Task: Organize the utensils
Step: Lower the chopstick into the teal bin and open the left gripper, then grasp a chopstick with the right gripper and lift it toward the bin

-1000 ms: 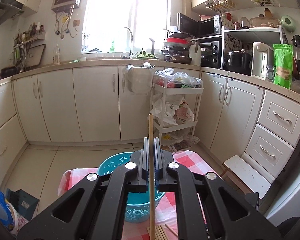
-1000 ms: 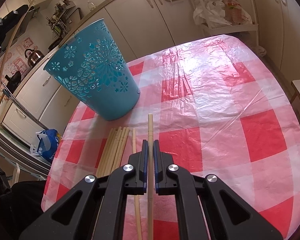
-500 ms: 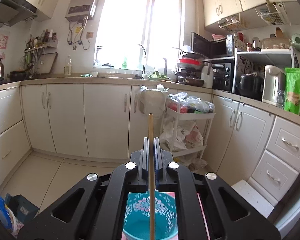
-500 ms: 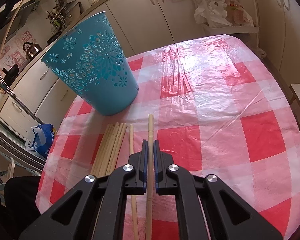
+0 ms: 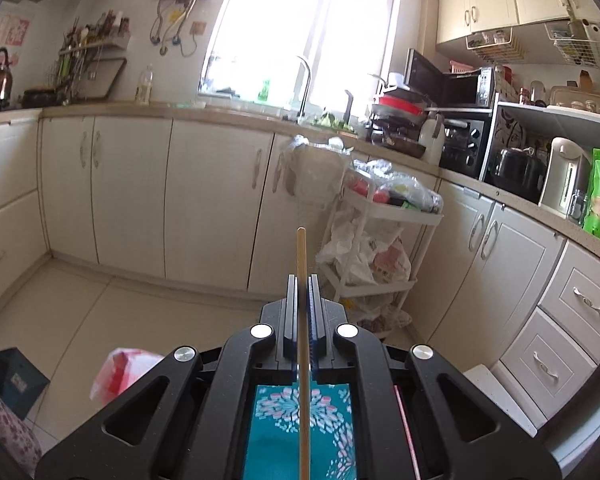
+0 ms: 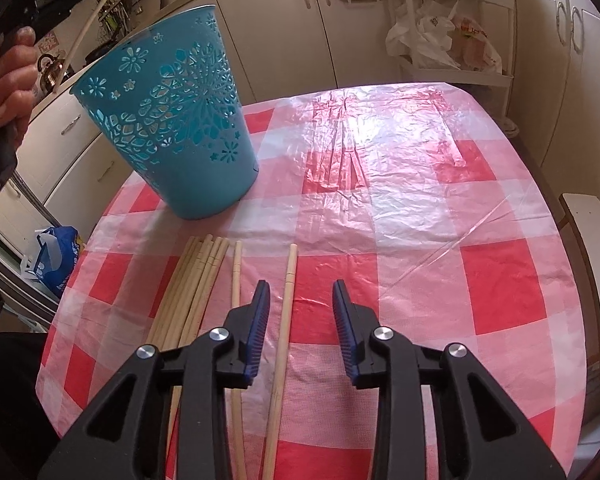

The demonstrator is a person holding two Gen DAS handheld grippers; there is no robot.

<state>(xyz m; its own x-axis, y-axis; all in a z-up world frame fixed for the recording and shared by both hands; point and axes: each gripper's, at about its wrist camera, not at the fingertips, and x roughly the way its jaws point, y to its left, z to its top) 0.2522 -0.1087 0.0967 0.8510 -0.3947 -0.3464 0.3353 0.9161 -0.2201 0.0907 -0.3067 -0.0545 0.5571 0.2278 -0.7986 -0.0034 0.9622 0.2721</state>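
Observation:
In the left wrist view my left gripper (image 5: pixel 302 280) is shut on a wooden chopstick (image 5: pixel 301 252) that sticks out forward past its tips. Right beneath it is the mouth of the blue cut-out basket (image 5: pixel 276 432). In the right wrist view the basket (image 6: pixel 172 120) stands at the back left of the checked table (image 6: pixel 420 200). My right gripper (image 6: pixel 300 292) hangs low over the cloth with its jaws opening. A single chopstick (image 6: pixel 288 280) lies on the cloth between them, near the left pad and free of both. Another chopstick (image 6: pixel 236 280) and a bundle of chopsticks (image 6: pixel 196 280) lie to its left.
A person's hand (image 6: pixel 8 80) grips the left tool at the top left, above the basket. A white stool (image 6: pixel 588 260) stands off the table's right edge and a blue bag (image 6: pixel 52 256) sits on the floor at left. A white trolley (image 5: pixel 380 240) and cabinets line the far wall.
My right jaws have gone from shut on the chopstick to apart, and that chopstick now lies on the cloth. My left gripper has carried its chopstick forward over the basket's mouth.

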